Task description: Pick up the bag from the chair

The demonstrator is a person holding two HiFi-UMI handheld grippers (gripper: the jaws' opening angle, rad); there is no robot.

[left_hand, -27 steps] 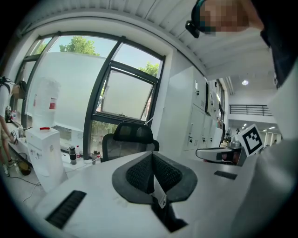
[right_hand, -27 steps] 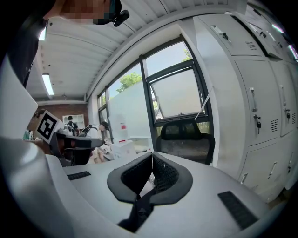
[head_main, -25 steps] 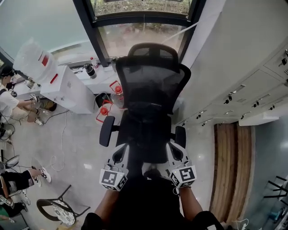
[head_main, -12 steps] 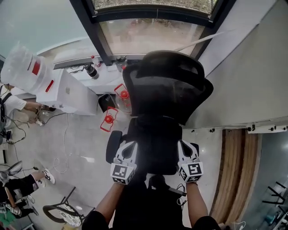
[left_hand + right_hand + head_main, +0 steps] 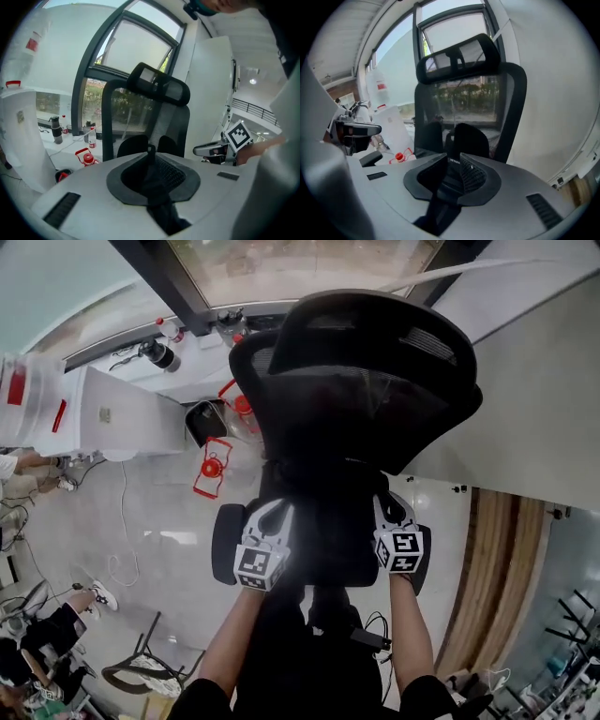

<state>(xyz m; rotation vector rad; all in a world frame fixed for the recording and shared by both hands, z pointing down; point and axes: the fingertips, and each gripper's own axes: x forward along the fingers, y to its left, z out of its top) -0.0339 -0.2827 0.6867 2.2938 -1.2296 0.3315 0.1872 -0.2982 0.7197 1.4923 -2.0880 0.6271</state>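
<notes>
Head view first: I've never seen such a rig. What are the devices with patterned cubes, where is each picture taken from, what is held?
No robot: a person holds a gripper in each hand, the left gripper and the right gripper; the cubes belong to them. The head view looks down from the person's head at a black office chair with a dark bag on its seat. The other two pictures come from a camera on each gripper. Both sets of fingers have just been opening: the left pinch a black strap, the right stand apart with another strap between.
</notes>
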